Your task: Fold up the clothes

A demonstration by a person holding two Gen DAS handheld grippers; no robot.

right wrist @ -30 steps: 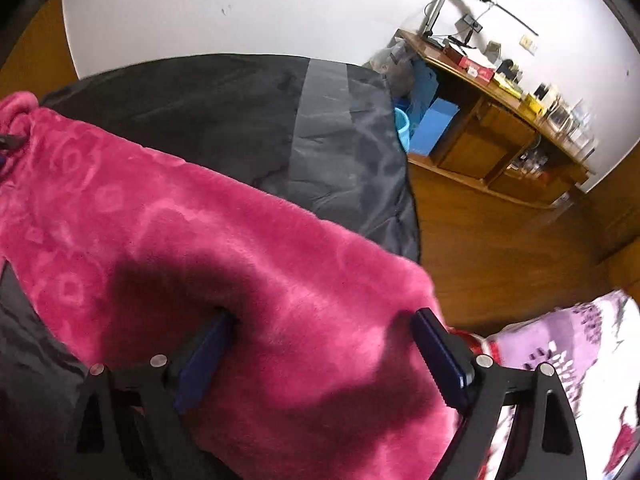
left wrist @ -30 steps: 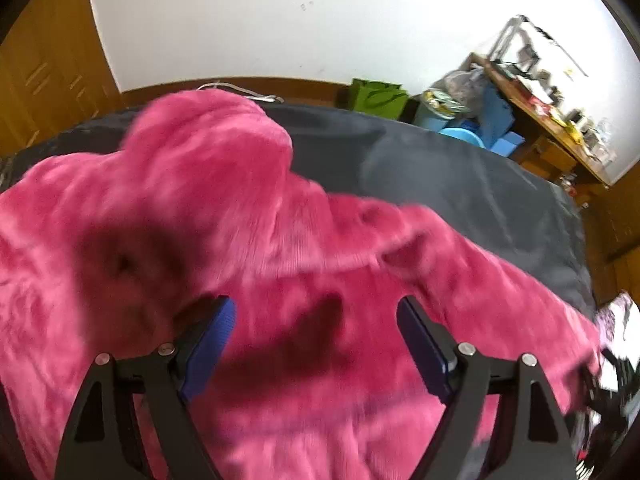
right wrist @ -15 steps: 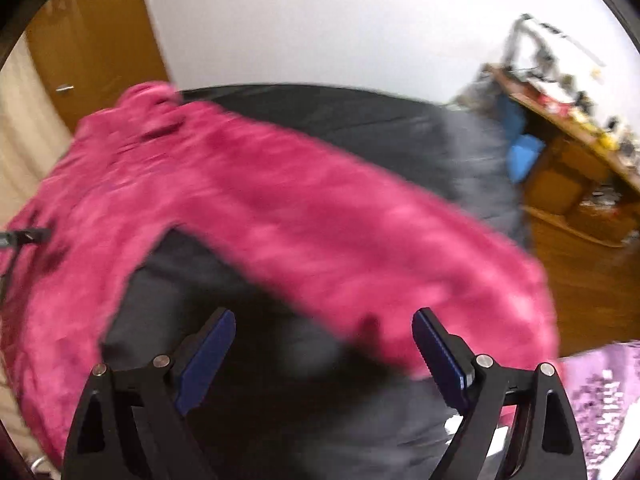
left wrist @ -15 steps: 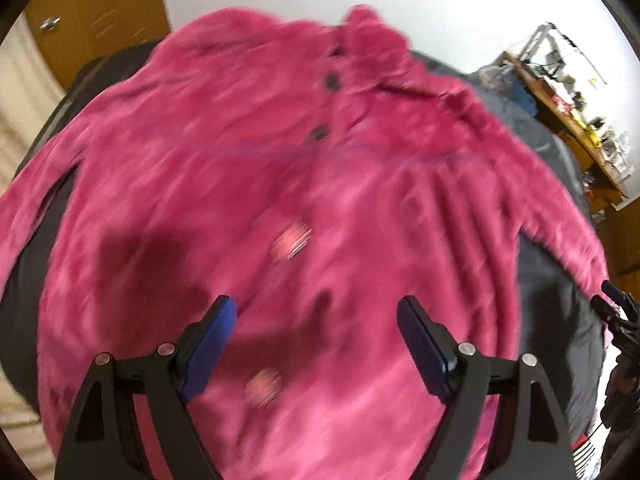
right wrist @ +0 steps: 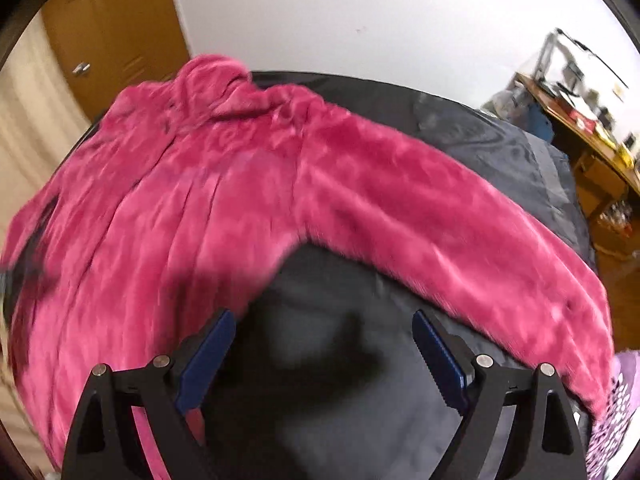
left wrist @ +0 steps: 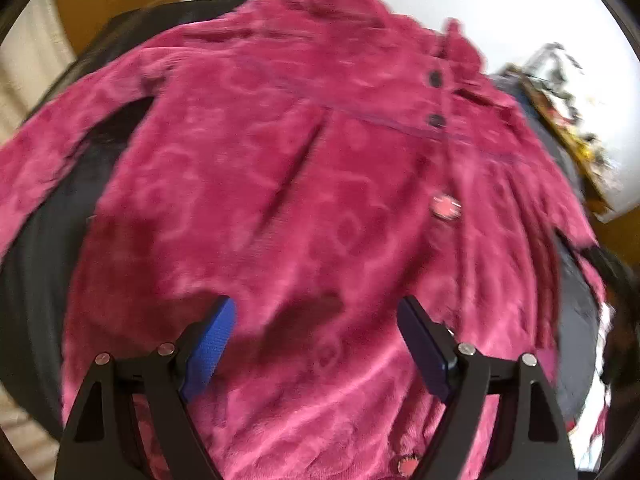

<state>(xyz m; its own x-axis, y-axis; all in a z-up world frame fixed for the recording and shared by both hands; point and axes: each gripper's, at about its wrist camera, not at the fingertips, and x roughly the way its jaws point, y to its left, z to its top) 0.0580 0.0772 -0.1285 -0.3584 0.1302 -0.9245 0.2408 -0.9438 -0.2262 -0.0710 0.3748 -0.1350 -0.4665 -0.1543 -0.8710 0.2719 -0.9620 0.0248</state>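
Note:
A magenta fleece garment (left wrist: 304, 184) with dark buttons lies spread face up on a dark grey cloth-covered surface (right wrist: 328, 384), collar at the far end. My left gripper (left wrist: 316, 344) is open and empty, hovering over the garment's lower front. My right gripper (right wrist: 324, 356) is open and empty, over bare dark cloth in the angle between the body (right wrist: 152, 216) and the outstretched sleeve (right wrist: 460, 232). The other sleeve (left wrist: 60, 144) stretches to the left in the left wrist view.
A wooden desk with clutter (right wrist: 592, 120) stands at the right by the white wall. A wooden door (right wrist: 108, 36) is at the left. A purple patterned cloth (right wrist: 616, 412) lies at the right edge of the surface.
Both grippers have pulled back and up from the garment. The garment now lies spread flat with both sleeves out. Both grippers stay open.

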